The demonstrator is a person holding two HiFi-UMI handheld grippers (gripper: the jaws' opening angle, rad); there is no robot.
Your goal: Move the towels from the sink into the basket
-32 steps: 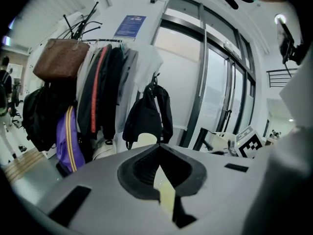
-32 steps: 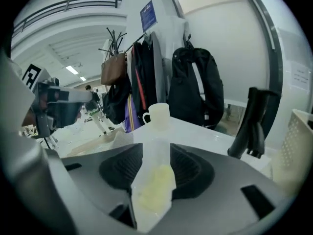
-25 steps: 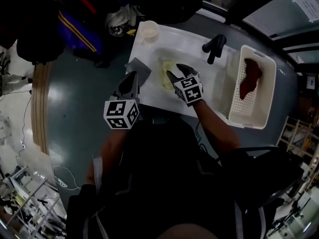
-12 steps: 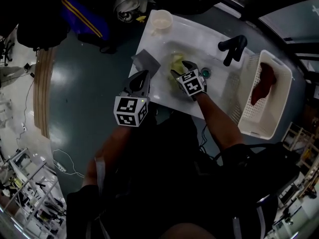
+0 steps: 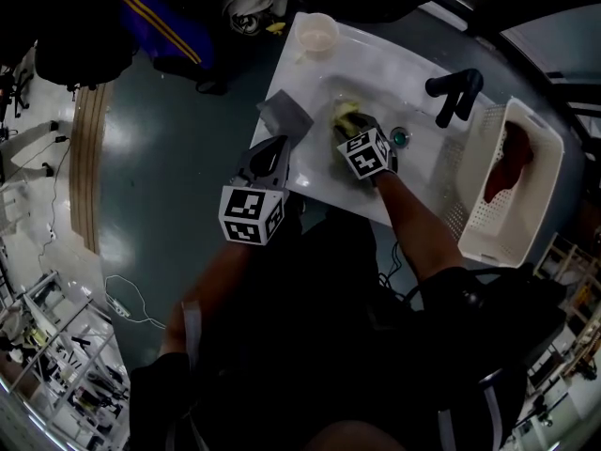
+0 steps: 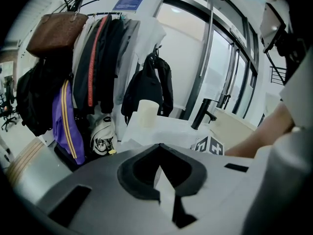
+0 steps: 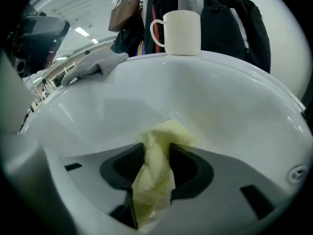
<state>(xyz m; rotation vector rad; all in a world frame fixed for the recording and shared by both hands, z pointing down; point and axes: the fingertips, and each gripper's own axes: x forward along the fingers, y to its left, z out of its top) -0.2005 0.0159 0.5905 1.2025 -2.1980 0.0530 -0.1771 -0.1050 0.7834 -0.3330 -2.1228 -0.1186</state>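
One pale yellow crumpled cloth towel (image 7: pixel 164 131) lies in the bowl of the glossy white sink (image 7: pixel 225 106), left of the white slotted plastic basket (image 5: pixel 488 238), where a dark red towel (image 5: pixel 507 163) already sits; we judge the yellow one light, soft and limp, best pinched on its raised bunch; our right gripper (image 7: pixel 156 148) has just been closing and now squeezes that bunch at middling width; our left gripper (image 6: pixel 159 153) hovers at the sink's near left edge, jaws together, empty.

A crumpled yellow towel (image 7: pixel 155 180) lay in the white sink (image 7: pixel 234 111); a red towel (image 5: pixel 508 163), apparently bunched, sat in the basket (image 5: pixel 486 241).
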